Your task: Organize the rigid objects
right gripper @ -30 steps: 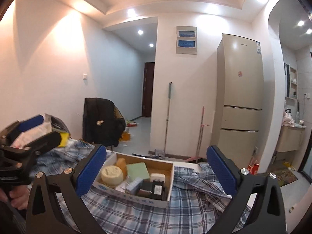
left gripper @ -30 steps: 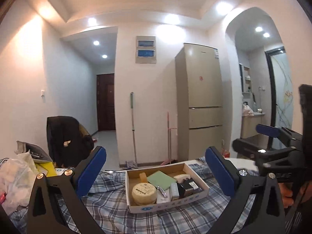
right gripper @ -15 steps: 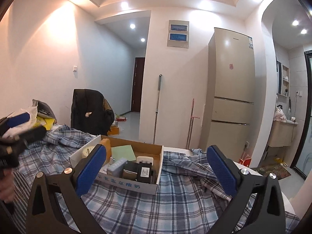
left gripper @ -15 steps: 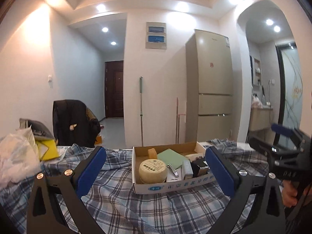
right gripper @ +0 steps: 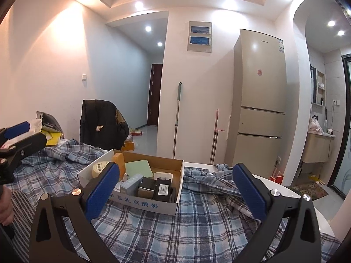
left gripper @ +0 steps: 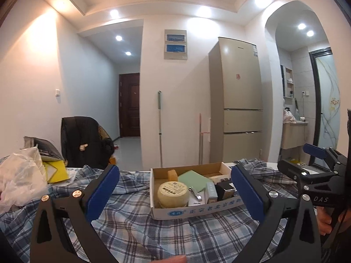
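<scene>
A shallow cardboard box (left gripper: 186,211) (right gripper: 142,203) sits on a blue plaid cloth (left gripper: 136,225) (right gripper: 171,230). It holds a round cream tin (left gripper: 172,194), a green pad (left gripper: 193,178) (right gripper: 138,168), an orange block (left gripper: 172,175) (right gripper: 118,161), nail clippers (left gripper: 194,192), a pale box (right gripper: 131,183) and dark boxes (right gripper: 154,189). My left gripper (left gripper: 174,194) stands open in front of the box, nothing between its blue pads. My right gripper (right gripper: 175,196) is open too, just near of the box; it shows in the left wrist view as the right gripper (left gripper: 316,166).
A white plastic bag (left gripper: 19,177) and yellow item (left gripper: 56,171) lie at the left. A chair with a dark jacket (left gripper: 85,142) stands behind the table. A fridge (left gripper: 238,100), mops (left gripper: 160,129) and a doorway are beyond. The table's white edge (right gripper: 280,188) shows at right.
Both grippers have come lower and nearer to the box, which sits lower and larger in both views. Both stay open.
</scene>
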A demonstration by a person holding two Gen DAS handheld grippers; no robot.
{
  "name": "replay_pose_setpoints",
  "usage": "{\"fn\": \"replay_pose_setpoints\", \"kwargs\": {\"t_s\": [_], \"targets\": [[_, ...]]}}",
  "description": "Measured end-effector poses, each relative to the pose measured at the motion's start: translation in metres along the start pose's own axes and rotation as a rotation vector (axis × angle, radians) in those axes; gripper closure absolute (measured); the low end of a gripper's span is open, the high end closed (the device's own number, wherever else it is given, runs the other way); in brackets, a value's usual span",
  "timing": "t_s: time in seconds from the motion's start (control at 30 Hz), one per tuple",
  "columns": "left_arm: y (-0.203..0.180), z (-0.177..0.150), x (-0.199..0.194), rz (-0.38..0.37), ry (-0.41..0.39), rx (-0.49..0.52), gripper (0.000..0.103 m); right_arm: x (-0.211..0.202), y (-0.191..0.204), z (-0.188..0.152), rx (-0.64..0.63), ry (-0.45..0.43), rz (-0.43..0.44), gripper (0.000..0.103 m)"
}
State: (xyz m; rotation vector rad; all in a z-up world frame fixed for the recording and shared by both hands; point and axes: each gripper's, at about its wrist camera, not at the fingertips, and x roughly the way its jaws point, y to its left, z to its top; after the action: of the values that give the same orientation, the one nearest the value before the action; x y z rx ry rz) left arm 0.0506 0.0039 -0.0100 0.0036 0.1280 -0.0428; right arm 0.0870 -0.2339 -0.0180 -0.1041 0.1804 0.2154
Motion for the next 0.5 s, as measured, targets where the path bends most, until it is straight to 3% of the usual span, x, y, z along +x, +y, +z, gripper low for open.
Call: {"fn": "replay_pose_setpoints", "kwargs": {"t_s": [0.5], "targets": [[-0.0097,-0.0017,-0.0072,0.009,-0.025,0.032,0.000,0.0011,0.0001,-0.0007,-0.003,0.012,-0.012,0.000]]}}
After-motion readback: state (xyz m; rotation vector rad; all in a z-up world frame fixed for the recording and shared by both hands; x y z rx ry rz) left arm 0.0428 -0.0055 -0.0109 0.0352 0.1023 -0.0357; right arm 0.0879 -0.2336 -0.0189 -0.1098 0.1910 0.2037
